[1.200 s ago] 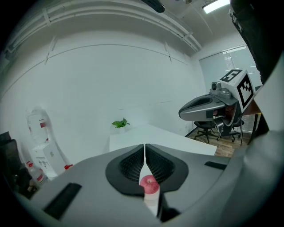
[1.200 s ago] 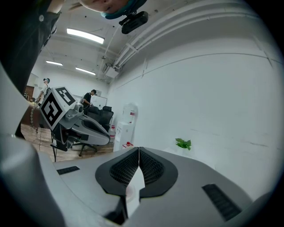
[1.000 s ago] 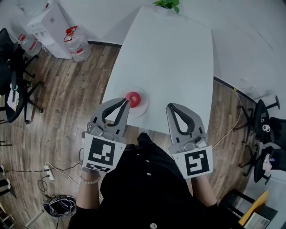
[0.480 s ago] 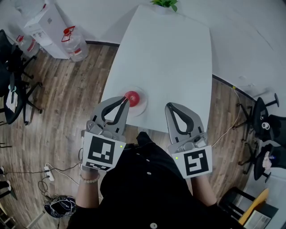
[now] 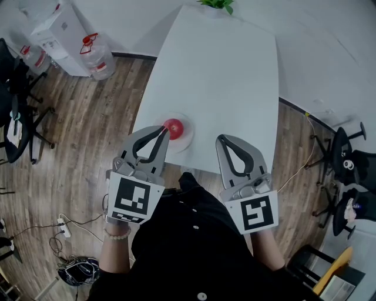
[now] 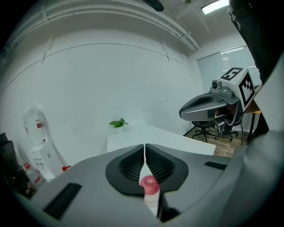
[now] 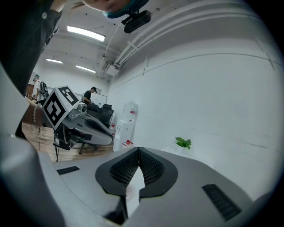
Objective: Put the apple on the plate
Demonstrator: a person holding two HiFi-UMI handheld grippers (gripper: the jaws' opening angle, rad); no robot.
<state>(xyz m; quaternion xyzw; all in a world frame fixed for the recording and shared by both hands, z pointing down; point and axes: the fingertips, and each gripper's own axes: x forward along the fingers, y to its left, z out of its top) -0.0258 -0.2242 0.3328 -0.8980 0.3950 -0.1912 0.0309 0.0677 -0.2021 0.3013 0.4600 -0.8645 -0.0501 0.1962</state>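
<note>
A red apple [image 5: 173, 127] rests on a white plate [image 5: 187, 140] near the front left corner of the white table [image 5: 223, 76]. My left gripper [image 5: 164, 129] hovers just in front of the plate, its tips beside the apple, jaws shut and empty. Through the gap under its jaws, the left gripper view shows the apple [image 6: 149, 185] beyond the closed left gripper [image 6: 144, 146]. My right gripper [image 5: 221, 140] hangs over the table's front edge, right of the plate, shut with nothing held. The right gripper [image 7: 139, 150] shows its jaws meeting at the tip.
A small green plant [image 5: 218, 4] stands at the table's far end. Water bottles [image 5: 98, 57] and a white box [image 5: 56, 30] sit on the wooden floor at left. Office chairs [image 5: 346, 164] stand at right, another chair [image 5: 17, 111] at left. Cables lie on the floor [image 5: 64, 229].
</note>
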